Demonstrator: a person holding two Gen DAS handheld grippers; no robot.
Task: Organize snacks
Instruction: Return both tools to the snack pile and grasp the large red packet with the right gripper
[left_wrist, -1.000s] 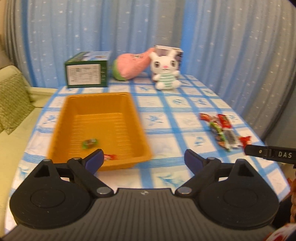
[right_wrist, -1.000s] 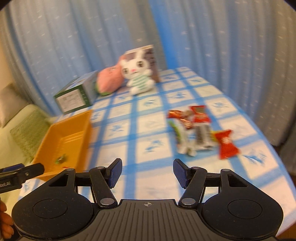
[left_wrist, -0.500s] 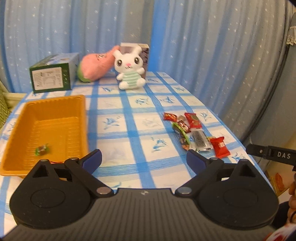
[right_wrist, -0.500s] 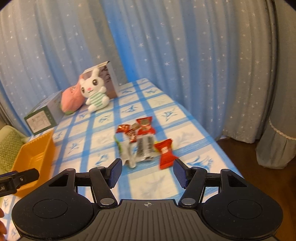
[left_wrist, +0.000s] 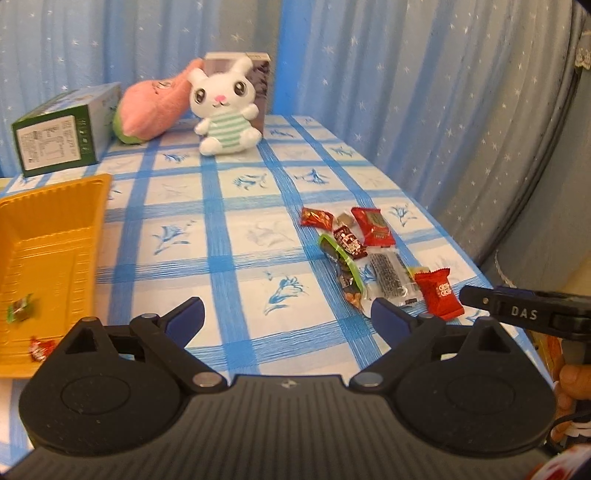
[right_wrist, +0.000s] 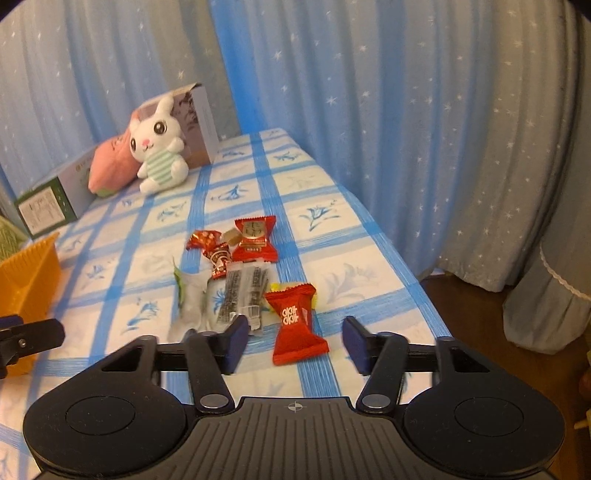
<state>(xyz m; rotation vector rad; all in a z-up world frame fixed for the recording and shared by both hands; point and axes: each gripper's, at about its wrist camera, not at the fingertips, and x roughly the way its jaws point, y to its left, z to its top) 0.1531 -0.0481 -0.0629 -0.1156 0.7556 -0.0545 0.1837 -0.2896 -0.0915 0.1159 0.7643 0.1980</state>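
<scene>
Several wrapped snacks lie in a cluster on the checked tablecloth at the table's right side (left_wrist: 354, 254). The nearest is a red candy pack (right_wrist: 297, 325), lying between my right gripper's fingers. My right gripper (right_wrist: 295, 341) is open just above the table. An orange basket (left_wrist: 51, 236) stands at the left and holds a green candy (left_wrist: 20, 308) and a red candy (left_wrist: 40, 349). My left gripper (left_wrist: 288, 321) is open and empty over the table's middle front. The right gripper's finger (left_wrist: 517, 314) shows at the right edge of the left wrist view.
A white plush rabbit (left_wrist: 223, 107), a pink plush (left_wrist: 151, 107), a green box (left_wrist: 62, 133) and a grey box (right_wrist: 195, 122) stand at the table's far end. Blue curtains hang behind and to the right. The table's right edge (right_wrist: 399, 258) drops to the floor.
Both grippers have swung right, away from the basket and toward the snack cluster. The right gripper has come down close to the red candy pack and opened wider.
</scene>
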